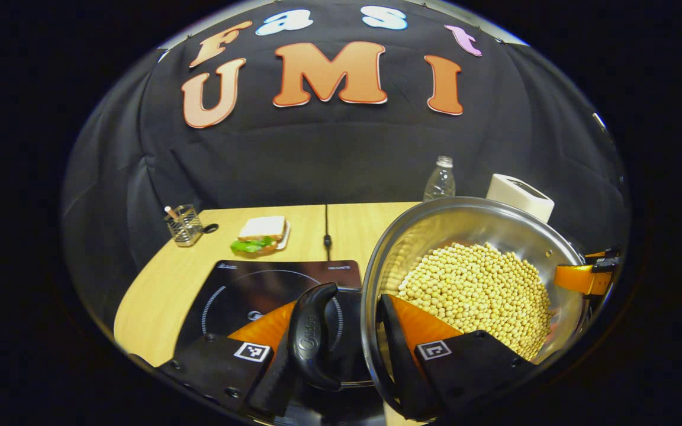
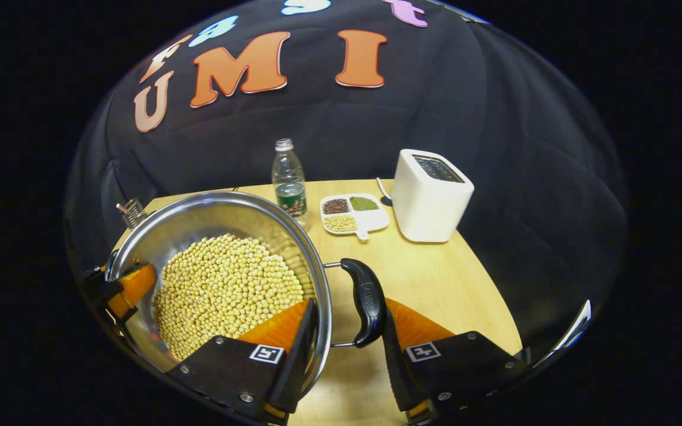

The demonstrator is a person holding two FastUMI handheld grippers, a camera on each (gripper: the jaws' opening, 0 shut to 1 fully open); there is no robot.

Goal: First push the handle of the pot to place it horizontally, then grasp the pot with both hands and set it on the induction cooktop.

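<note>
1. In the left gripper view, a wire holder (image 1: pixel 184 225) with utensils stands at the far left corner of the wooden table (image 1: pixel 157 284), with a sandwich on a small plate (image 1: pixel 262 235) to its right.
2. Nearer the camera, a black induction cooktop (image 1: pixel 240 293) lies flat on the table, and a black cord (image 1: pixel 326 228) runs from it toward the back wall.
3. The left gripper (image 1: pixel 335 343) reaches in from the bottom. Its jaws are narrowed around the pot's black left handle (image 1: pixel 312 337) and rim: one finger lies outside the handle, the other sits inside the pot wall against the beans. Both appear to press on it.
4. The steel pot (image 1: pixel 465 222) occupies the right half of this view, filled with pale yellow soybeans (image 1: pixel 483 290). Its left edge overlaps the cooktop's right side; whether it rests on the surface or is held above it, I cannot tell.
5. Behind the pot stand a clear plastic bottle (image 1: pixel 440 177) and a white toaster (image 1: pixel 521 195).
6. In the right gripper view, the pot sits at lower left, with the bottle beyond it.
7. The right gripper (image 2: pixel 344 331) closes narrowly on the pot's black right handle (image 2: pixel 364 302): one finger inside the rim, the other outside the handle.
8. Further right are a divided white dish of grains (image 2: pixel 354 214), then the toaster.
</note>
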